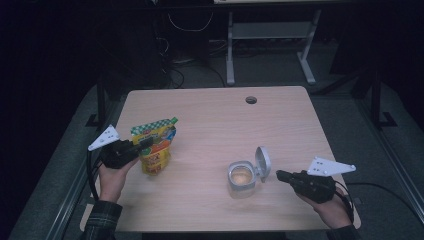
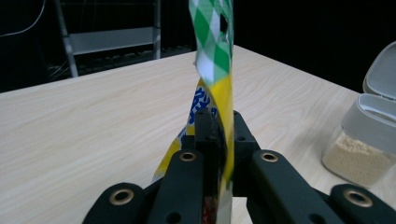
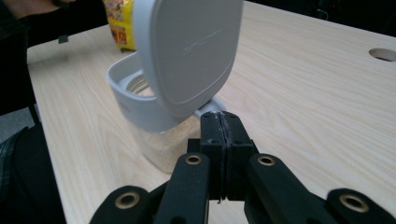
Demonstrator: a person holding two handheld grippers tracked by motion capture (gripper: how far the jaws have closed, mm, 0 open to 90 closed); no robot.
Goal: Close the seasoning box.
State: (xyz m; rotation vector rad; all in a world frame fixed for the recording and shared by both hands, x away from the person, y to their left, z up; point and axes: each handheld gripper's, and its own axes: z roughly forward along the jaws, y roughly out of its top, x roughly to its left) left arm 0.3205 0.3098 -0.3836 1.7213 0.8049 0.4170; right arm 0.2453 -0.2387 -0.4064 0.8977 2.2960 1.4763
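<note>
Yellow snack pouch (image 1: 154,145) pinched edge-on by left gripper (image 1: 141,144); right gripper (image 1: 280,174) closed, empty (beside open-lidded jar (image 1: 243,178)): thin film could slip, spilling contents

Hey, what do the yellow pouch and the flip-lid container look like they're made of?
Pouch: probably thin glossy plastic film; it creases where the left gripper pinches it. Container: seemingly clear hard plastic, since the powder shows through, with an opaque matte grey lid.

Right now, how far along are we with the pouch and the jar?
Done: the clear plastic jar's grey flip lid stands open. In hand: the left gripper pinches the yellow pouch with green-checked top, upright; the right gripper sits shut beside the jar. Left: probably pouring.
</note>
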